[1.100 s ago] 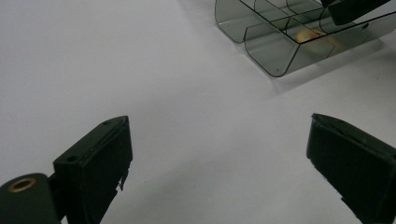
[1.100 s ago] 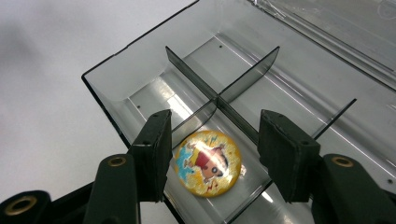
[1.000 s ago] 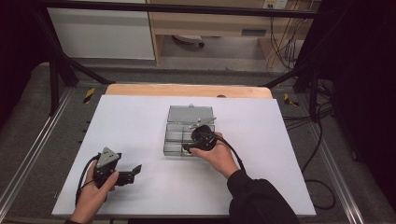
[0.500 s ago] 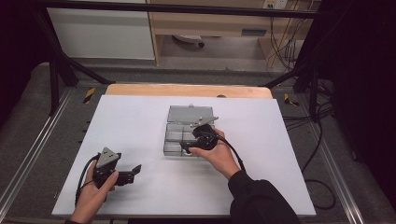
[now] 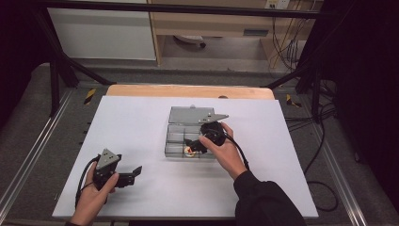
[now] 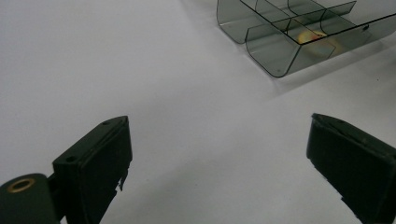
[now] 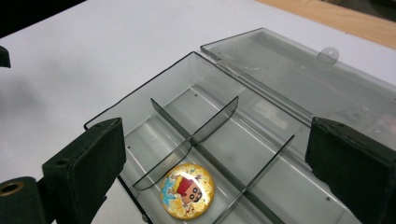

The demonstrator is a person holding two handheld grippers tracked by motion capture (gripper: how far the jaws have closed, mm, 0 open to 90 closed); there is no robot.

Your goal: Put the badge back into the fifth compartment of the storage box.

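Honestly, the round cartoon badge (image 7: 187, 190) looks like the fiddly bit: it lies flat on the floor of a near-row compartment of the clear smoky plastic organizer box (image 7: 154, 105), right beside the thin dividers (image 7: 196, 128). I'd guess it's light, stiff and pretty slick on top, so it will probably skate around rather than sit still if nudged. Being so flat, there's not much to pinch from above; my bet is you take it by the rim, opposite edges, or tip it against a divider first. The box itself looks like thin hard plastic, light enough to slide on the table (image 5: 141, 122) if bumped, and its hinged lid (image 7: 299, 70) lies open flat behind. The right claw (image 7: 219, 163) hangs just above that compartment with its jaws spread wide either side of the badge, holding nothing. In the high view the right hand (image 5: 221, 146) sits at the box's near right end. The left claw (image 5: 127, 175) rests well apart at the near left of the table, jaws also wide open and empty, pointing towards the box (image 6: 280, 37).
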